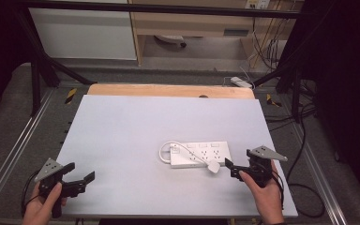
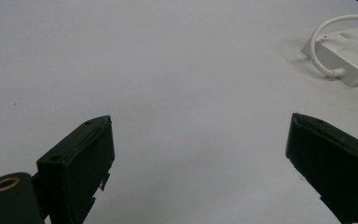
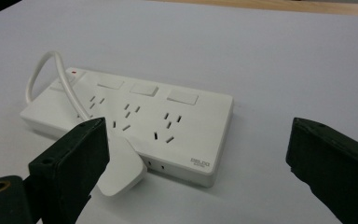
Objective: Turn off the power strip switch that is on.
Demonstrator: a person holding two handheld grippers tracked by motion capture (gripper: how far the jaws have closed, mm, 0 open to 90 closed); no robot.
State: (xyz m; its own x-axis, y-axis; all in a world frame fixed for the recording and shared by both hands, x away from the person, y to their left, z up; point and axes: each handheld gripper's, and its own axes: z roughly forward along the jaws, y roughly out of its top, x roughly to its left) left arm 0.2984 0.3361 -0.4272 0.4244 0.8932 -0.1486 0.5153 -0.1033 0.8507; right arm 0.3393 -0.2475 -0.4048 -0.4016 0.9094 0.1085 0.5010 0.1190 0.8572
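Observation:
A white power strip (image 1: 199, 153) with several sockets lies flat on the white table (image 1: 136, 126), right of centre. Its white cable (image 1: 163, 151) loops out at the left end and crosses the top to a white plug (image 1: 213, 168) lying at the strip's front edge. My right gripper (image 1: 232, 168) is open just right of the plug, holding nothing. In the right gripper view the strip (image 3: 168, 121) and plug (image 3: 121, 170) sit between and ahead of the spread jaws of the right gripper (image 3: 196, 158). My left gripper (image 1: 80, 172) is open over bare table near the front left; the strip (image 2: 354, 51) lies far off.
A wooden board edge (image 1: 168, 90) runs along the table's back. Metal frame rails (image 1: 9, 145) flank both sides. A second white power strip (image 1: 241, 82) and black cables (image 1: 304, 154) lie on the floor at the right.

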